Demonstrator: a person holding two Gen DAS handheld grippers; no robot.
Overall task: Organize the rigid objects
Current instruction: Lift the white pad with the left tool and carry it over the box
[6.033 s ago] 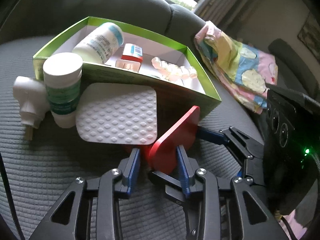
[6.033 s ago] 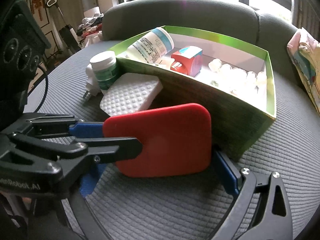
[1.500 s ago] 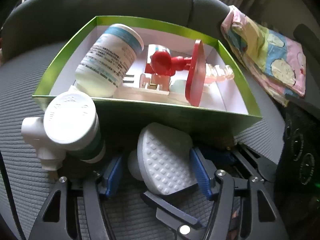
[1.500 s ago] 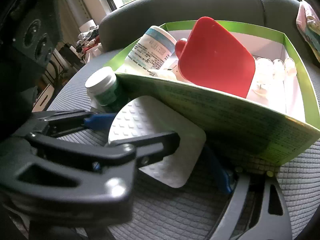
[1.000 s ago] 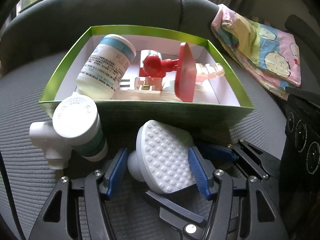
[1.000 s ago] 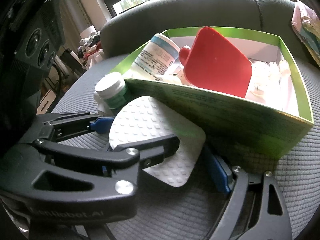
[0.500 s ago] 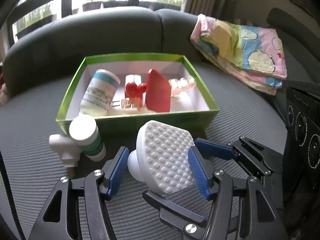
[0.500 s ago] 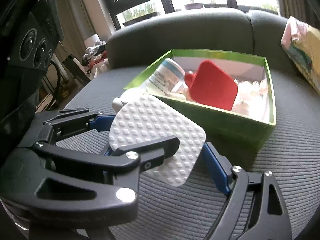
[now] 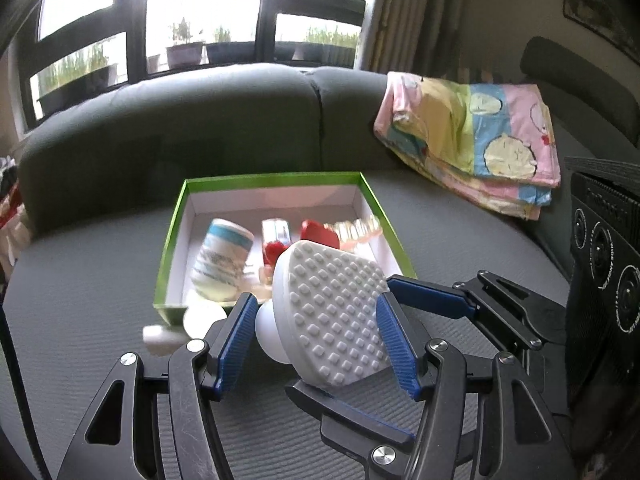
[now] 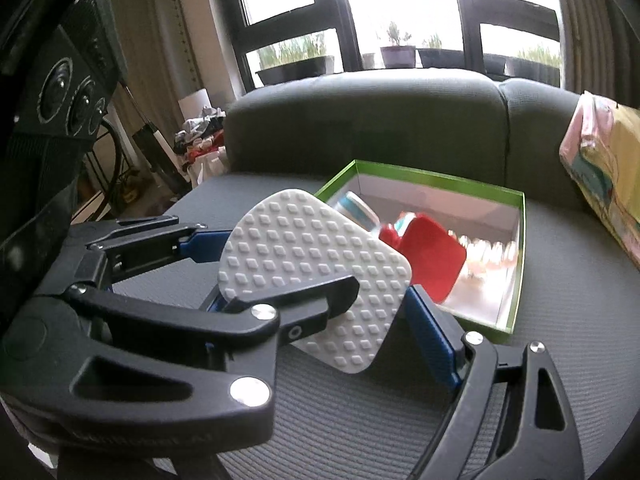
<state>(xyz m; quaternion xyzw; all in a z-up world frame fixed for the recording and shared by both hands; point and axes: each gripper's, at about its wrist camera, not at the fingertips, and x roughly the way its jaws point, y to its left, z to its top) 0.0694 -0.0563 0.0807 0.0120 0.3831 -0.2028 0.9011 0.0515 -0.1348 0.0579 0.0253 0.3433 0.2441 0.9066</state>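
A white studded pad [image 9: 332, 312] with a round knob on its back hangs in the air above the grey seat, held by both grippers. My left gripper [image 9: 316, 340] is shut on it, one pad on the knob and the other on the studded face. My right gripper [image 10: 320, 320] is shut across the white studded pad [image 10: 304, 264], gripping its edges. Behind it the green box [image 9: 172, 248] holds a white bottle [image 9: 224, 260], a small red and white box [image 9: 276, 236], a red paddle [image 10: 432, 264] and a clear teeth model [image 10: 488, 256].
Just outside the green box's [image 10: 518, 272] near left corner stand a white capped bottle [image 9: 204, 316] and a white plug [image 9: 160, 336], both blurred. A folded colourful cloth [image 9: 472, 140] lies on the sofa at the right. The sofa back and windows rise behind.
Both grippers have risen together with the white pad, lifting it off the seat. The box and the loose bottle now look smaller and farther below.
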